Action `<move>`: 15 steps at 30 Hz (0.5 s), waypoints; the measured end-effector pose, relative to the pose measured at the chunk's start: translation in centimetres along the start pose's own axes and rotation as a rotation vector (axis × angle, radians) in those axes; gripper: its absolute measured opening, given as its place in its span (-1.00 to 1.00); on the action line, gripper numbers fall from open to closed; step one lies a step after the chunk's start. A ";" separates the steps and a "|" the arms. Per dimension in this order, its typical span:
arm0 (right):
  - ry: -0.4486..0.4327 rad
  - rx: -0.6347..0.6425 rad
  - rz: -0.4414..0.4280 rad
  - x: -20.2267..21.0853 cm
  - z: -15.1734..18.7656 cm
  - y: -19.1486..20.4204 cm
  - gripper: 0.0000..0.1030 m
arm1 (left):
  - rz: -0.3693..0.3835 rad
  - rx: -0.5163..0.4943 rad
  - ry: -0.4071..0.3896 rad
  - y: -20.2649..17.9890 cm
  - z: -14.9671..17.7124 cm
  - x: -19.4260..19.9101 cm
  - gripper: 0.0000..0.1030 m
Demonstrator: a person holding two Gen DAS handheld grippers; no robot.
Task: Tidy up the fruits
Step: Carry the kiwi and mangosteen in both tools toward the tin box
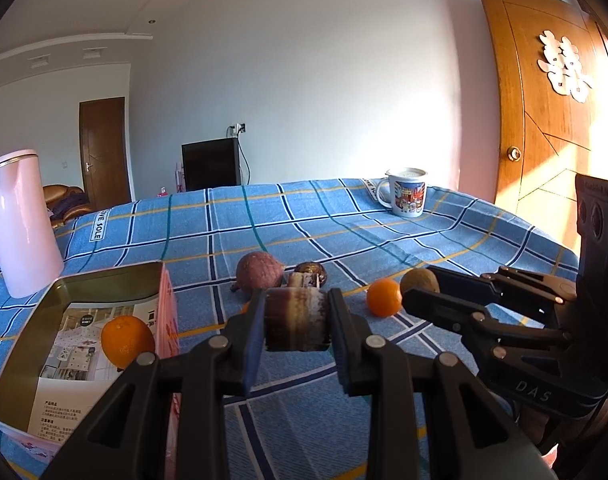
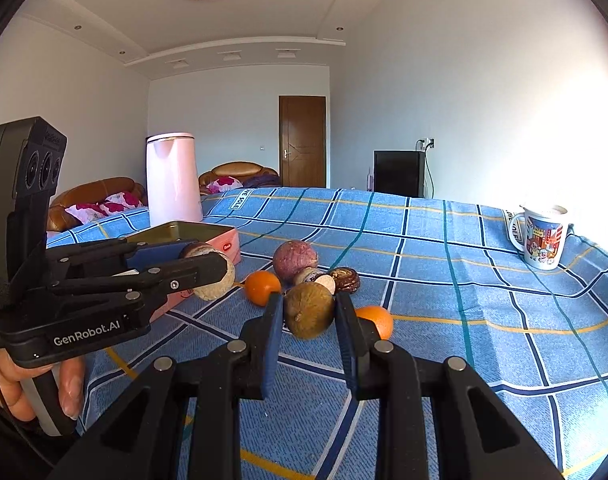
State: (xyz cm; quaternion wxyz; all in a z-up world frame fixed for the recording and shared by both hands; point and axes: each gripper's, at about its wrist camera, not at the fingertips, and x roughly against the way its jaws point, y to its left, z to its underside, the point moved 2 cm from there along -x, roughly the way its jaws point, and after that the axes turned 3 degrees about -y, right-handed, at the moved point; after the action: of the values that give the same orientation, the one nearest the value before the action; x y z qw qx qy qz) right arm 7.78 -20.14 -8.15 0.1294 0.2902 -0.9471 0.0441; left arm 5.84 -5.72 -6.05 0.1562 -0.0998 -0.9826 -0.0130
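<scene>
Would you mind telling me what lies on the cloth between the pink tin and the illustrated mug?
In the right wrist view, between pink tin and mug: purple round fruit, orange, then bare checked cloth.

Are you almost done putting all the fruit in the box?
Not yet. One orange already sits in the tin box. The left tool grips a brown chunk, and the right tool grips a brownish-green fruit. Still on the cloth: a purple fruit, two oranges and some dark pieces.
</scene>
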 end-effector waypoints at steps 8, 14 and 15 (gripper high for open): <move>-0.026 0.012 -0.003 0.4 -0.1 0.2 -0.46 | -0.012 -0.012 -0.024 -0.2 0.0 0.3 -0.39; -0.038 0.013 0.000 0.6 -0.1 0.1 -0.46 | -0.021 0.002 -0.046 0.1 -0.2 1.0 -0.39; -0.034 0.009 0.002 0.5 -0.1 0.0 -0.46 | -0.023 0.004 -0.050 0.2 -0.2 1.1 -0.39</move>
State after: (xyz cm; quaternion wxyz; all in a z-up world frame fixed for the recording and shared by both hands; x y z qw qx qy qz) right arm 7.36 -20.39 -7.89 0.1121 0.2907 -0.9492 0.0436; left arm 4.89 -5.30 -5.47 0.1318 -0.0885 -0.9873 -0.0104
